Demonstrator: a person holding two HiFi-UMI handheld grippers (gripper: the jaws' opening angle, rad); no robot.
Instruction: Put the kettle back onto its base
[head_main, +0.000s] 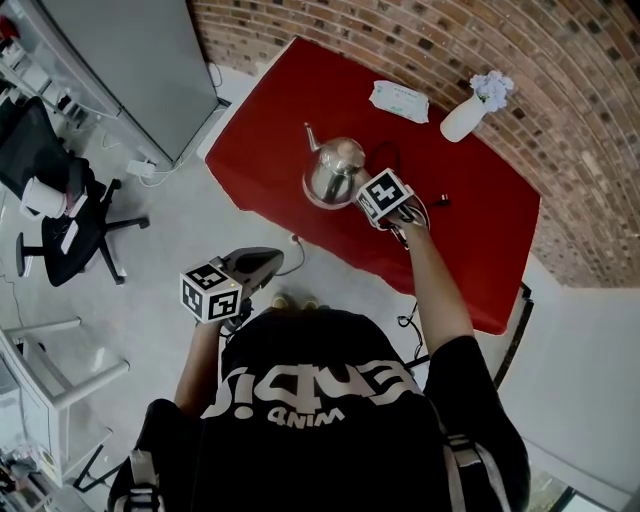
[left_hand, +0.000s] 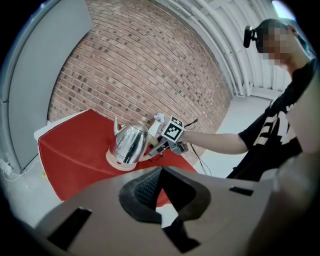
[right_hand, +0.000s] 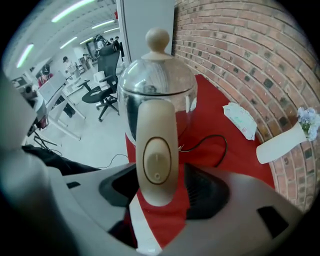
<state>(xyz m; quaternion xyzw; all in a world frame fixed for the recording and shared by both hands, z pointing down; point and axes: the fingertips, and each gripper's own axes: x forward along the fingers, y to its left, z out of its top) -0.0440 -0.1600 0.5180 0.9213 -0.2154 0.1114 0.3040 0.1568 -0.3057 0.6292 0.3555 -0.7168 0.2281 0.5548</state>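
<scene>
A shiny steel kettle (head_main: 335, 168) (left_hand: 129, 142) with a cream knob and handle sits on its round cream base (left_hand: 119, 161) on the red table (head_main: 270, 110). My right gripper (head_main: 366, 186) (right_hand: 157, 186) points steeply down at the kettle's near side. Its jaws stand wide apart on either side of the cream handle (right_hand: 156, 155), and red cloth shows between handle and right pad. My left gripper (head_main: 268, 260) (left_hand: 161, 186) hangs over the floor, well short of the table, with its dark pads together and nothing in them.
A white vase with pale flowers (head_main: 470, 112) (right_hand: 280, 142) and a flat wipes packet (head_main: 400, 100) (right_hand: 241, 120) lie at the table's far side by the brick wall. A black cable (right_hand: 210, 145) loops behind the kettle. A black office chair (head_main: 70, 220) and a grey cabinet (head_main: 140, 60) stand left.
</scene>
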